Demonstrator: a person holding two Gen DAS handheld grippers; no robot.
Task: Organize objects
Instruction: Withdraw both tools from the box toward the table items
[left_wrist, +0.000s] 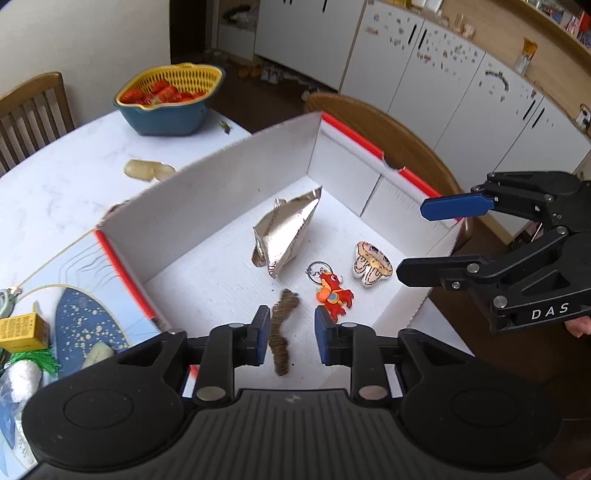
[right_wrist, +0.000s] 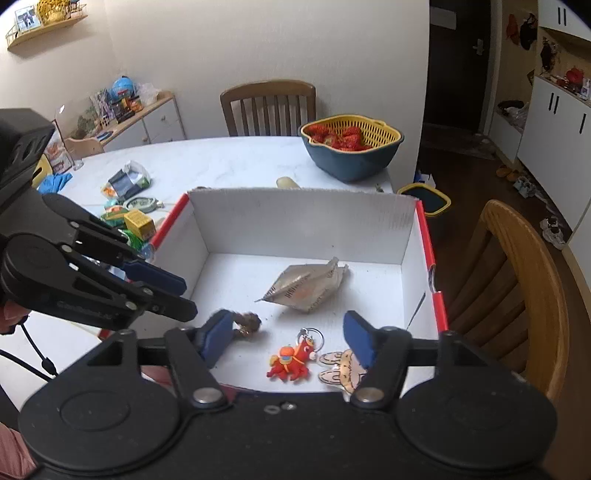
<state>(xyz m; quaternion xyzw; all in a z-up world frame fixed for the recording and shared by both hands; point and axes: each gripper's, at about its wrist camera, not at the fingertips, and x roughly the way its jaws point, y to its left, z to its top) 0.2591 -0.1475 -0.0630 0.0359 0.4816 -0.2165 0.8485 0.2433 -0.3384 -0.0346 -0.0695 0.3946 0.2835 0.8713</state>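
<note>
A white cardboard box (left_wrist: 221, 177) (right_wrist: 295, 218) with red edges stands on the table. Inside lie a silver foil pouch (left_wrist: 286, 230) (right_wrist: 306, 286), a red horse keychain (left_wrist: 332, 293) (right_wrist: 291, 360), a beige cartoon charm (left_wrist: 371, 262) (right_wrist: 340, 373) and a brown rope-like strip (left_wrist: 281, 332) (right_wrist: 249, 321). My left gripper (left_wrist: 290, 338) (right_wrist: 177, 295) is open, hanging over the brown strip at the box's near-left side, touching nothing. My right gripper (right_wrist: 286, 338) (left_wrist: 412, 242) is open and empty above the keychain and charm.
A blue bowl with a yellow strainer of strawberries (left_wrist: 170, 98) (right_wrist: 351, 146) stands at the table's far end. Loose items lie left of the box: a yellow carton (left_wrist: 22, 332) (right_wrist: 138, 221), packets (right_wrist: 127, 181), a pale object (left_wrist: 147, 170). Wooden chairs (right_wrist: 517, 295) (right_wrist: 267, 107) surround the table.
</note>
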